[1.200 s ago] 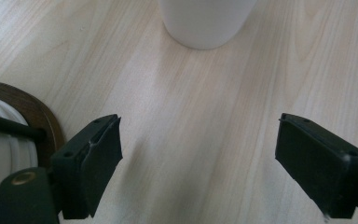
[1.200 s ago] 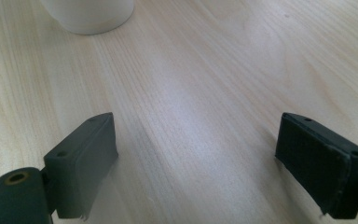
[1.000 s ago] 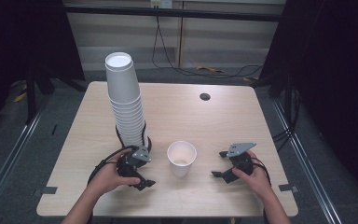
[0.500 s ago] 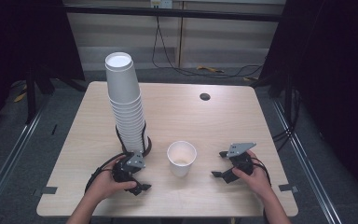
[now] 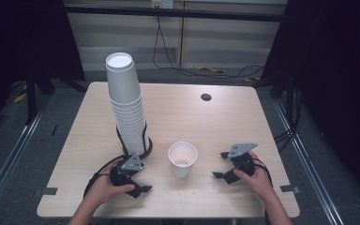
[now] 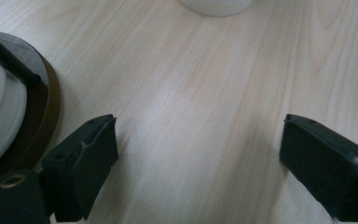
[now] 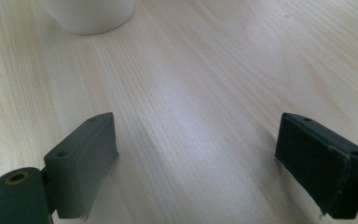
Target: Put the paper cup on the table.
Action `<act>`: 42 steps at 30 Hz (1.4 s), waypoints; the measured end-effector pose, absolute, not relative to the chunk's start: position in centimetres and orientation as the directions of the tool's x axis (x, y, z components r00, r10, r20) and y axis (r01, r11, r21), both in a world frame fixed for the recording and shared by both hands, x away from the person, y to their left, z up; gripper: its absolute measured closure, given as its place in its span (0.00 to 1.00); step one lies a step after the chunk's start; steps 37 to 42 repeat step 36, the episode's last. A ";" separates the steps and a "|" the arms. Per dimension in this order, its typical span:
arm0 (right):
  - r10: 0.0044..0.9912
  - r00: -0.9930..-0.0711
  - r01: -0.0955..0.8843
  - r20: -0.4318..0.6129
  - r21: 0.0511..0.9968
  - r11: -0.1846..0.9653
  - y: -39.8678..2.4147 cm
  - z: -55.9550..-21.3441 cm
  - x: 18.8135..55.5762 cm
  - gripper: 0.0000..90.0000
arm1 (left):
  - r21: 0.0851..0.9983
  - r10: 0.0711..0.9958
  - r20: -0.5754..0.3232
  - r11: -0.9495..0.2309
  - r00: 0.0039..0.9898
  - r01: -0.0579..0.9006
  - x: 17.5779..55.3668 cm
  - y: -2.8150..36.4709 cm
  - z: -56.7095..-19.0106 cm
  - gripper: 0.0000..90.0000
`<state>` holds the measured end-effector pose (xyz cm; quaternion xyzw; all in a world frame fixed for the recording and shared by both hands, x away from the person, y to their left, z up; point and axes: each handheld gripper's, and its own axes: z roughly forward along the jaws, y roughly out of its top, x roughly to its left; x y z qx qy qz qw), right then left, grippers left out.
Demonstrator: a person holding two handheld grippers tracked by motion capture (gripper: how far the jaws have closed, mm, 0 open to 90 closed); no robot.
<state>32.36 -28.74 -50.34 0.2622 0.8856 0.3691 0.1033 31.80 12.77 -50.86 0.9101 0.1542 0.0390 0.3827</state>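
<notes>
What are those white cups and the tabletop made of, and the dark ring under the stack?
The single cup and the stack look like matte paper, with thin rolled rims. The table shows pale wood grain, possibly laminate. The ring looks like dark, smooth wood, though that is uncertain.

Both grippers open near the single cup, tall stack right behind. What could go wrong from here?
1. The cup stack is tall and leans a little; the left gripper sits close to its dark base, so a swing that way could topple it.
2. The single cup is light and upright on the bare table; a one-sided touch from the right gripper may tip or slide it.
3. Squeezing hard could crush the cup's thin wall.
</notes>
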 end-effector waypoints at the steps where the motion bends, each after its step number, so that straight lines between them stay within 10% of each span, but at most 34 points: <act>1: 0.541 -0.841 0.388 0.010 0.708 0.590 -28.7 -50.3 32.4 0.13 | 0.707 0.317 -0.050 -0.658 0.947 0.258 31.7 12.8 -50.9 0.12; 42: 0.541 -0.841 0.389 0.009 0.707 0.591 -28.7 -50.3 32.3 0.13 | 0.740 0.354 -0.042 -0.617 0.934 0.267 31.3 13.0 -51.3 0.09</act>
